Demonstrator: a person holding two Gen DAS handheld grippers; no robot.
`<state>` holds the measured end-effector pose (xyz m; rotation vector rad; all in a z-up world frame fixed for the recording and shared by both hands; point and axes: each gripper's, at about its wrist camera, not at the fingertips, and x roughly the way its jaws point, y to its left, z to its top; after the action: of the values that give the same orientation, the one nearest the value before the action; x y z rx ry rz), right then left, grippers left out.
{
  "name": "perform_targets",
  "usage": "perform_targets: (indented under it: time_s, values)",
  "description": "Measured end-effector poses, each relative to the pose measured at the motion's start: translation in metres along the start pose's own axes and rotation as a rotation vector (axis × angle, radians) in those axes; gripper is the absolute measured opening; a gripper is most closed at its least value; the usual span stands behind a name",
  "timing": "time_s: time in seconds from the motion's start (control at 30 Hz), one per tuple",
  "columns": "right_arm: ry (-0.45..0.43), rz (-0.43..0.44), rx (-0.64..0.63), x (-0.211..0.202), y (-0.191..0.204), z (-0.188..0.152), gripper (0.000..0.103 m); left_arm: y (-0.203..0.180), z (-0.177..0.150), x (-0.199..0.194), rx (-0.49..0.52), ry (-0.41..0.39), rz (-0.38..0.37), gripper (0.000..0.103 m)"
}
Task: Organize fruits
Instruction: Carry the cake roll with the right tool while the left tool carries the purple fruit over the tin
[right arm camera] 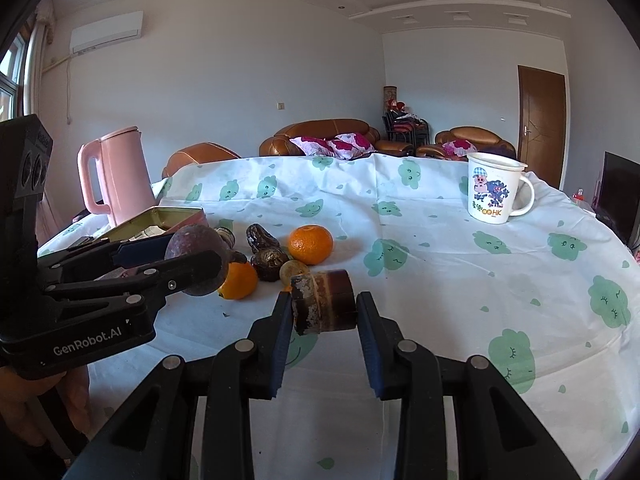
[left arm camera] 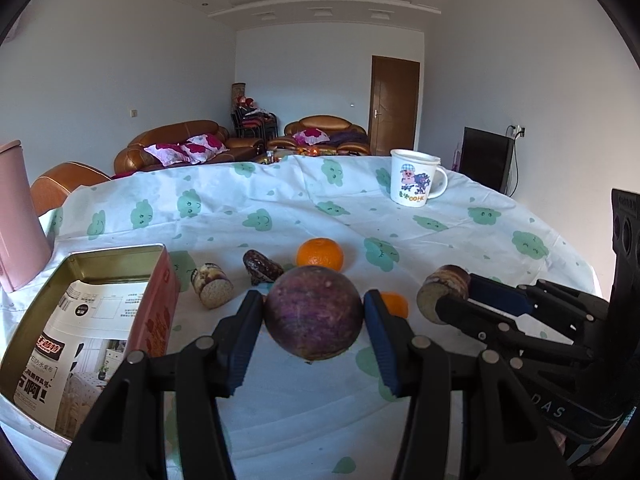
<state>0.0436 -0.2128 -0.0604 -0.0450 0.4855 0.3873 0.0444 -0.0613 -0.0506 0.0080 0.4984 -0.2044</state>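
Fingers of our left gripper (left arm camera: pixel 314 312) pinch a purple passion fruit (left arm camera: pixel 313 312) above the cloth; our right gripper (right arm camera: pixel 323 309) clamps a brown cane stub (right arm camera: pixel 323 300). "GenRobot.AI" marks the left gripper; two oranges (right arm camera: pixel 311 244) lie near a "HK" mug (right arm camera: pixel 496 188).

The pink kettle (left arm camera: pixel 18 216) is cut off by the left edge of the left wrist view, so its handle is not seen there. The near left corner of the open tin (left arm camera: pixel 116 254) is lost in the dark fisheye border. A second orange (left arm camera: pixel 394 304) is largely hidden behind a finger of the left gripper (left arm camera: pixel 313 312). In the right wrist view, most of the tin (right arm camera: pixel 176 216) is covered by the purple fruit (right arm camera: pixel 196 256) and the left gripper (right arm camera: pixel 176 260). The small print on the paper (left arm camera: pixel 80 332) inside the tin is too small to be read. The dark screen (right arm camera: pixel 620 192) is cut off at the right edge.
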Motion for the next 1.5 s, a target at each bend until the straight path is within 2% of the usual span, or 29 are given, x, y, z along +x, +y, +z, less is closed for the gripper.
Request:
perform_targets:
  time_s: [0.5, 1.0, 1.5]
  values:
    - [-0.035, 0.072, -0.085, 0.006, 0.037, 0.038, 0.034, 0.034, 0.008, -0.03, -0.033, -0.083, 0.082, 0.054]
    - [-0.058, 0.154, -0.181, 0.019, 0.089, 0.071, 0.034, 0.078, 0.009, -0.047, -0.09, -0.1, 0.163, 0.054]
    - [-0.032, 0.218, -0.222, 0.046, 0.132, 0.087, 0.034, 0.121, 0.009, -0.053, -0.128, -0.097, 0.223, 0.054]
